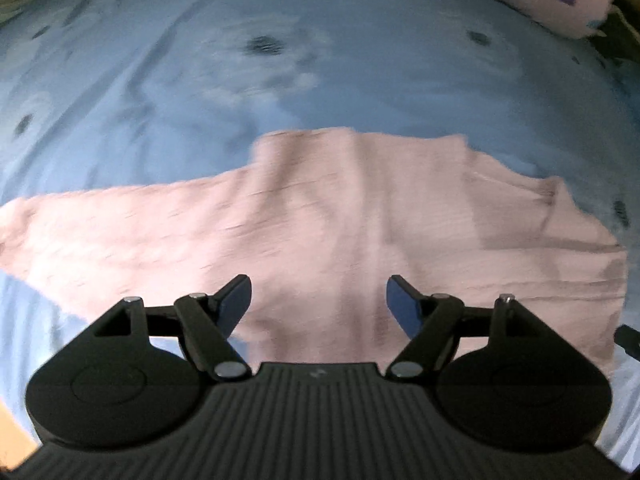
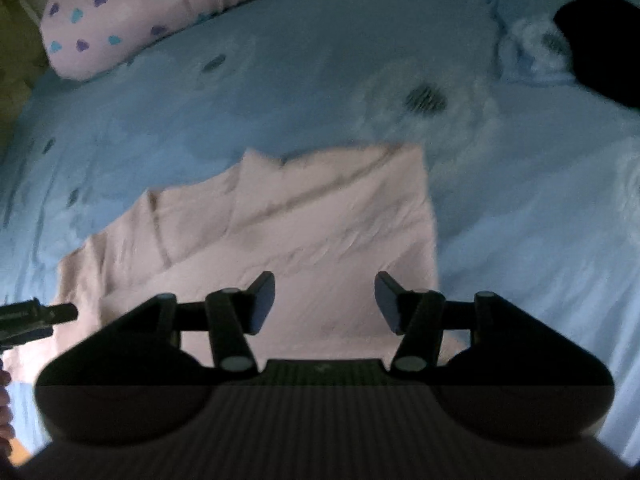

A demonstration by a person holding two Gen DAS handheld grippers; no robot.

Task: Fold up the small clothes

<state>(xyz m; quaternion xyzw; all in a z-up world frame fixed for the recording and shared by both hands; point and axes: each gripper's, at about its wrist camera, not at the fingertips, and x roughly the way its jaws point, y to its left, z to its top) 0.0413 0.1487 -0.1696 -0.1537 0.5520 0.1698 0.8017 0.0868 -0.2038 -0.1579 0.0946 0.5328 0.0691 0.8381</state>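
Where a pink garment (image 1: 320,216) lies, blue floral bedsheet (image 1: 360,80) meets a heart-print pillow (image 2: 132,12)

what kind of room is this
Most likely a bedroom: the pink garment lies on a blue flower-print bedsheet, with a heart-print pillow at its far edge.

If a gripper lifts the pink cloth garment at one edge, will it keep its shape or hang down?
The pink cloth garment lies flat with soft creases, so it will probably droop. It looks thin, likely light. On the smooth blue bedsheet it may slide when pushed.
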